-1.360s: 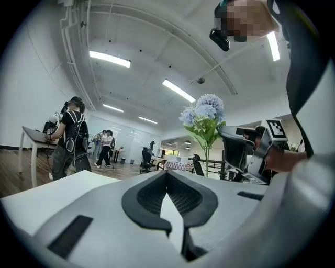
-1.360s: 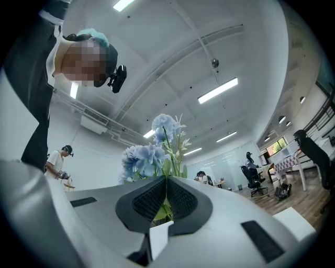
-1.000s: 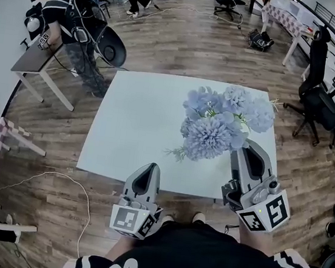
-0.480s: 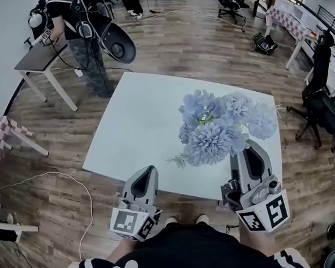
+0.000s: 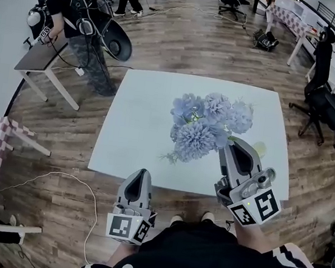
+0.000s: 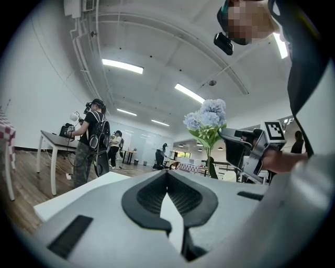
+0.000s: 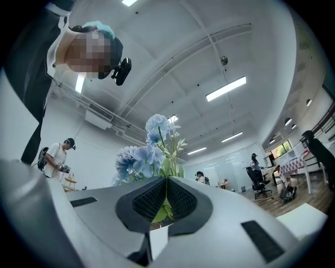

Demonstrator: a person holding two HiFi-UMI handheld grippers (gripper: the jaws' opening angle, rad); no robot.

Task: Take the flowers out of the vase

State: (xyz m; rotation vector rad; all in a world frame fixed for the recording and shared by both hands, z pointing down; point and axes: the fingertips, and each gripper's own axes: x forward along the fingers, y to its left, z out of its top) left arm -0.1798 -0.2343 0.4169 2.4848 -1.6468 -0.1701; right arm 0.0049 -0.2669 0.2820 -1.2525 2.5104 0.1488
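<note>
Right gripper (image 5: 236, 145): jaws closed on the green stems of the flowers (image 5: 199, 131), just under the blue heads. Gripping the stems rather than the blooms is judged to keep the heads uncrushed.
Flowers: held above the white table (image 5: 138, 126), carried by the right gripper alone, with the heads leaning toward the table's middle.
Left gripper (image 5: 140, 174): jaws together with nothing between them. It sits off the table's near edge, well apart from the bunch, and is judged to be idle and keeping clear.
Vase: not clearly identifiable. A pale object (image 5: 259, 150) lies on the table just beside the right gripper; whether it is the vase cannot be told.
Progress: judged late, since the bunch already hangs from the gripper.
</note>
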